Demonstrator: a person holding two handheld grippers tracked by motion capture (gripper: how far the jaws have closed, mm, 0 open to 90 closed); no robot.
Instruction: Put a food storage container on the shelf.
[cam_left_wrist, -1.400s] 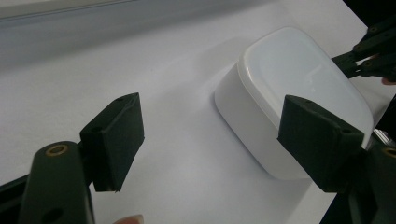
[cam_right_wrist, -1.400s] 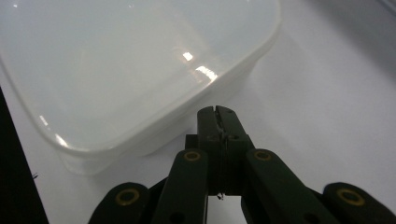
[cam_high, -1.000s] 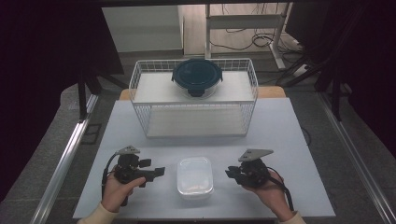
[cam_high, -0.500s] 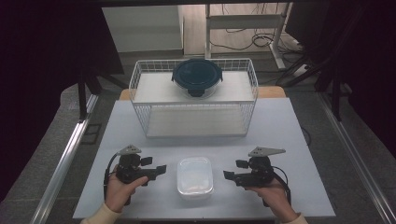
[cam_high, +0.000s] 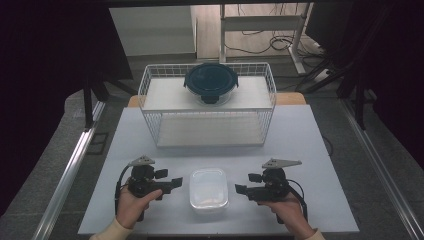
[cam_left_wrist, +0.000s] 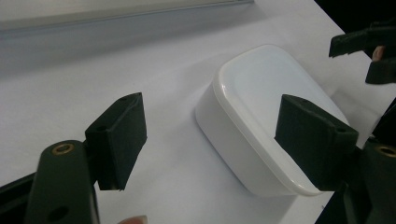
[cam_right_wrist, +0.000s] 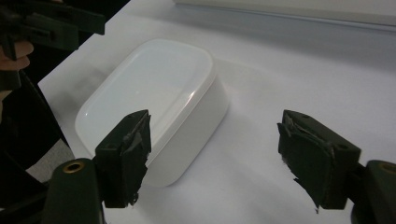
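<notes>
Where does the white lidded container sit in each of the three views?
High view: white lidded container at the table's near edge, between the two grippers.
Left gripper view: right of centre, partly behind the right-hand jaw.
Right gripper view: left of centre, partly behind the left-hand jaw.
Shared landmark: the white tabletop under it.

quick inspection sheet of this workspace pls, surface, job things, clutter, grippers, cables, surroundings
surface: white rectangular table, bare around the items
job's things: white rounded-rectangular plastic box with lid, at the near edge between the grippers, untouched
clutter: white wire basket at the far side, a round dark-blue-lidded container on top of it
grippers: left gripper open beside the box; right gripper open, jaws have just been opening, nothing between them
cables: black cable trails from the left gripper
surroundings: grey floor, metal rails, loose cables beyond the table
</notes>
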